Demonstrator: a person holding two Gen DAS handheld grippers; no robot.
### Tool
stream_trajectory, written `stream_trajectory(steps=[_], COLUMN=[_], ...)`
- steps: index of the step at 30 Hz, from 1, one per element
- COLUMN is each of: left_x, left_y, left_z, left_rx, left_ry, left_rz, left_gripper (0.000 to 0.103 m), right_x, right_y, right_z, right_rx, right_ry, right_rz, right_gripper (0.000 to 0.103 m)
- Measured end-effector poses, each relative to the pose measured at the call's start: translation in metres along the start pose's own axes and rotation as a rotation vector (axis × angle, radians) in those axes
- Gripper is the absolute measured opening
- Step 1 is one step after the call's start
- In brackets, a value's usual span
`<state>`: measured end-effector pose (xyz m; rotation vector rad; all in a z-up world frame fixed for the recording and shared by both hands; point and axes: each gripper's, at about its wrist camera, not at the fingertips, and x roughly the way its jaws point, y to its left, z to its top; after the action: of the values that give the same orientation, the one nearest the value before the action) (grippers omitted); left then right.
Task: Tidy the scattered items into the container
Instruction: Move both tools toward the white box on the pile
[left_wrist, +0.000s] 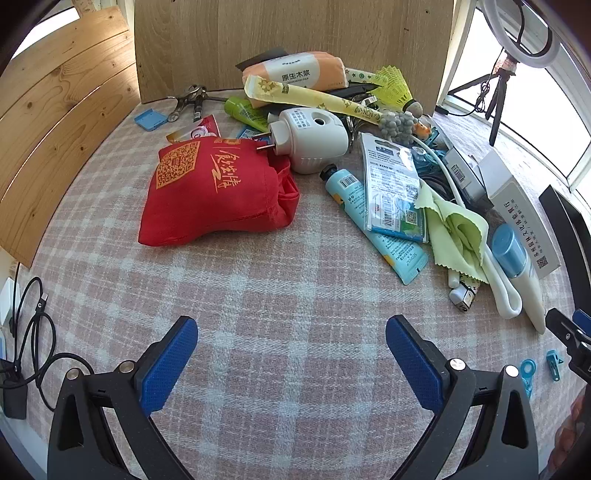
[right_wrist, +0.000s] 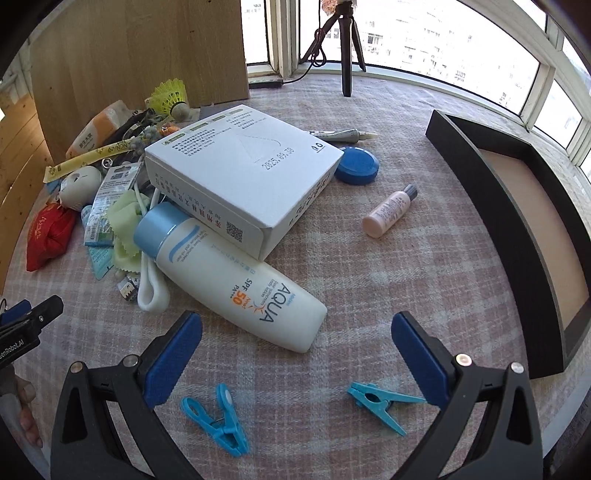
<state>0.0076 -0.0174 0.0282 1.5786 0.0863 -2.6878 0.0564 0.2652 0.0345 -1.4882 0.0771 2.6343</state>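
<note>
Hovering over the checked cloth (left_wrist: 280, 295), the left gripper (left_wrist: 291, 354) is holding its jaws wide apart and empty, with the red pouch (left_wrist: 218, 192) lying ahead of it. The right gripper (right_wrist: 295, 350) is likewise gaping empty above two blue clothespins (right_wrist: 216, 421), just short of the sunscreen bottle (right_wrist: 236, 280). The black tray (right_wrist: 517, 236) is sitting off to its right.

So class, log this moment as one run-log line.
left gripper open, empty | right gripper open, empty, over clothes pegs | black tray empty | items scattered
</note>
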Motion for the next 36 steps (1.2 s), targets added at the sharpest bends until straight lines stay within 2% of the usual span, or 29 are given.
stream_trajectory(steps=[3, 11, 21, 31, 36], left_x=[-0.021, -0.074, -0.123, -0.141, -0.124], left_y=[0.0, 0.006, -0.035, -0.07, -0.09], left_z=[0.01, 0.048, 0.078, 0.101, 0.107], left_rx=[0.018, 0.007, 0.065, 0.111, 0.143], left_ry=[-0.042, -0.147, -0.255, -0.313, -0.288], left_rz=[0.028, -0.015, -0.053, -0.07, -0.094], left_gripper=[0.102, 0.102, 0.102, 0.102, 0.102], right_x=[-0.014, -0.061, -0.104, -0.127, -0.11], right_y=[-0.011, -0.024, -0.044, -0.065, -0.069], right_z=[0.012, 0.042, 0.07, 0.097, 0.102], right_rx=[0.001, 0.017, 0.028, 0.009, 0.011], right_ry=[-0.029, -0.118, -0.218, -0.309, -0.283], right_rz=[-0.018, -0.035, -0.027, -0.036, -0.022], right_gripper=[0.103, 0.103, 0.103, 0.103, 0.102])
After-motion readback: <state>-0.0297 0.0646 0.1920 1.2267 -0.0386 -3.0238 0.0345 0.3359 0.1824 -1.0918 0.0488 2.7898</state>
